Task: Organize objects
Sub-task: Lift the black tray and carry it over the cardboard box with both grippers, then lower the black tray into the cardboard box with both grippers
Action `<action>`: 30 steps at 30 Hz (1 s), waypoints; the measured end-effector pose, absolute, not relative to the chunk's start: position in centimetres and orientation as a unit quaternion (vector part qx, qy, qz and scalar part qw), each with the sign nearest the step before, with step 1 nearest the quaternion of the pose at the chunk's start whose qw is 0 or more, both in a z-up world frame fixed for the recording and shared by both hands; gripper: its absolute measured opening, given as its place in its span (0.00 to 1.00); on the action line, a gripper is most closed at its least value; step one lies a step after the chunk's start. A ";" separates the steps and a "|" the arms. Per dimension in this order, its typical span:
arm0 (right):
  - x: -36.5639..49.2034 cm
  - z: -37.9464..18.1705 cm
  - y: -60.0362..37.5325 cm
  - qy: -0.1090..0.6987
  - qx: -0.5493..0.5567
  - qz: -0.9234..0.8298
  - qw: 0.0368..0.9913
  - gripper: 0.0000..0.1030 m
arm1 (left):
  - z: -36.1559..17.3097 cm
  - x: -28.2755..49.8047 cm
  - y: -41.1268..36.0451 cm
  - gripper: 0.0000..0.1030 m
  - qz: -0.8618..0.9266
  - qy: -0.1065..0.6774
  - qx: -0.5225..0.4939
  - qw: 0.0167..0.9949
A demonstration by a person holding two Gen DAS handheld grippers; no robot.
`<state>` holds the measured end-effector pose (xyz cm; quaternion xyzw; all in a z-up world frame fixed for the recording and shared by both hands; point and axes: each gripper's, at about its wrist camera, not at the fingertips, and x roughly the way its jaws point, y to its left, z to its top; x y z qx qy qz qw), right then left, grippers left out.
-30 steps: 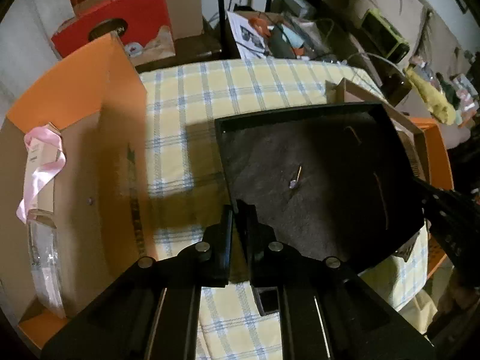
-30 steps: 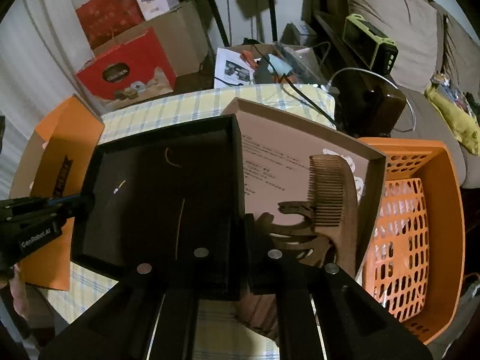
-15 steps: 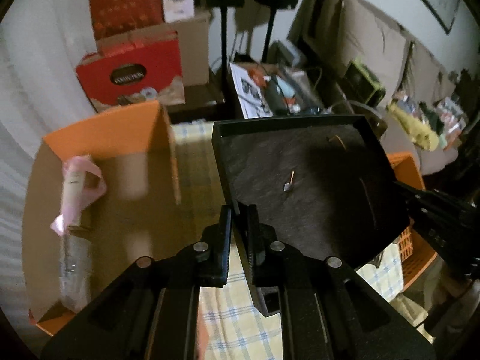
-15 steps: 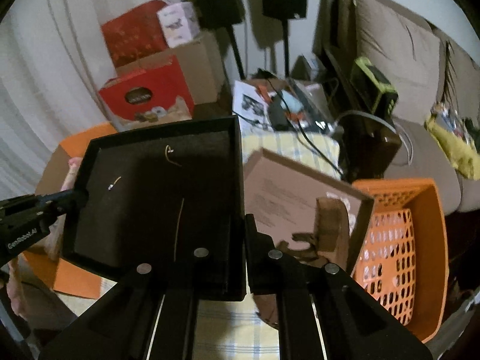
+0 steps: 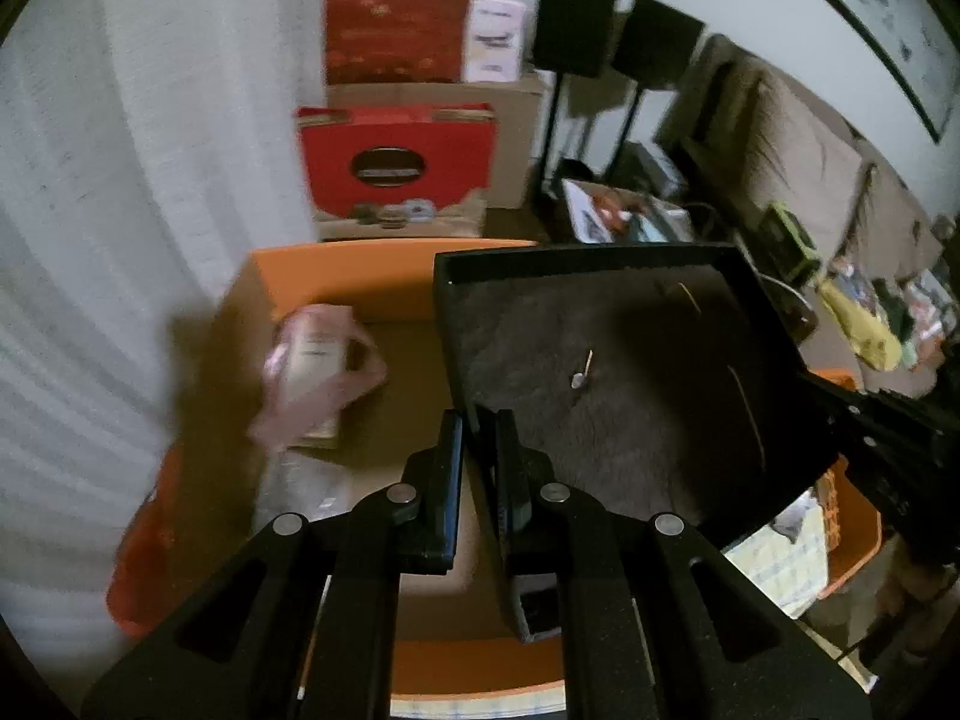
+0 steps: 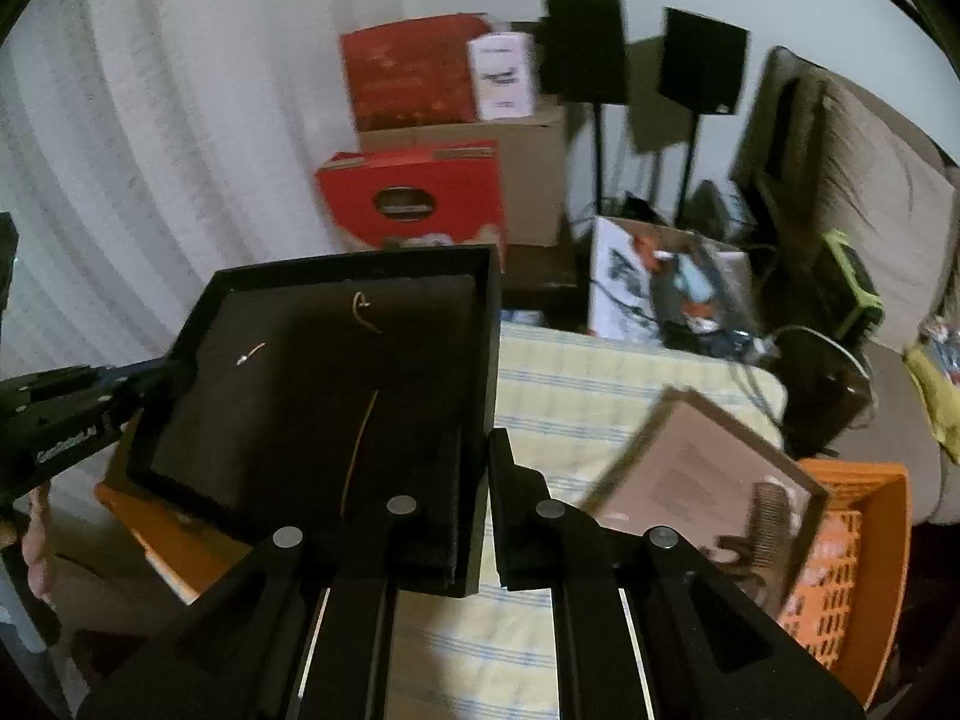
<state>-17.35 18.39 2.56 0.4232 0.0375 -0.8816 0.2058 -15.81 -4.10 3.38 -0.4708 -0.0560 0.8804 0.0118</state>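
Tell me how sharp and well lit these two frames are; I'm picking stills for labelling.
Left wrist view: dim, warm light; the black tray and left gripper are fairly crisp, but the pink-wrapped package and red boxes behind smear with motion blur. Right wrist view: the right gripper is sharp, the comb box is streaked, and the fisheye bends the curtain lines.

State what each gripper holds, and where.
Both hold the black tray: the left gripper clamps its near left rim, the right gripper its near right rim.
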 end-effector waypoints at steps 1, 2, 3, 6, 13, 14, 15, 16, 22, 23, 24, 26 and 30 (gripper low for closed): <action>-17.3 2.5 17.5 0.041 0.423 -0.881 0.210 0.08 | 3.3 -15.6 -4.8 0.09 0.880 -0.058 -0.470 0.007; -17.2 2.4 16.7 0.045 0.423 -0.879 0.214 0.08 | 3.3 -15.4 -5.7 0.09 0.880 -0.061 -0.470 0.001; -17.1 2.3 16.1 0.048 0.423 -0.878 0.218 0.08 | 3.2 -15.2 -6.4 0.08 0.880 -0.063 -0.470 -0.004; -17.1 2.1 14.0 0.056 0.425 -0.874 0.230 0.08 | 2.8 -14.5 -8.8 0.08 0.880 -0.072 -0.470 -0.019; -17.3 1.0 9.8 0.078 0.431 -0.864 0.248 0.08 | 1.8 -13.7 -12.4 0.08 0.876 -0.094 -0.472 -0.040; -17.5 0.9 9.4 0.081 0.432 -0.863 0.249 0.08 | 1.6 -13.5 -12.9 0.08 0.876 -0.097 -0.471 -0.042; -17.9 0.7 8.8 0.086 0.433 -0.862 0.249 0.08 | 1.5 -13.4 -13.2 0.08 0.876 -0.100 -0.470 -0.043; -18.0 0.6 8.6 0.088 0.434 -0.861 0.250 0.08 | 1.3 -13.2 -13.5 0.08 0.875 -0.102 -0.470 -0.044; -20.5 -0.5 6.1 0.093 0.447 -0.853 0.251 0.08 | -1.1 -12.6 -15.1 0.12 0.869 -0.126 -0.477 -0.050; -20.8 -0.8 5.8 0.095 0.449 -0.852 0.251 0.08 | -1.5 -12.5 -15.3 0.12 0.867 -0.130 -0.479 -0.049; -21.1 -1.0 5.5 0.097 0.451 -0.851 0.251 0.08 | -1.9 -12.6 -15.3 0.13 0.865 -0.133 -0.481 -0.049; -21.7 -1.6 4.9 0.100 0.453 -0.849 0.252 0.07 | -2.9 -12.4 -15.7 0.13 0.861 -0.141 -0.487 -0.048; -22.7 -2.7 3.9 0.100 0.458 -0.843 0.264 0.07 | -4.0 -11.7 -16.2 0.16 0.858 -0.156 -0.486 -0.050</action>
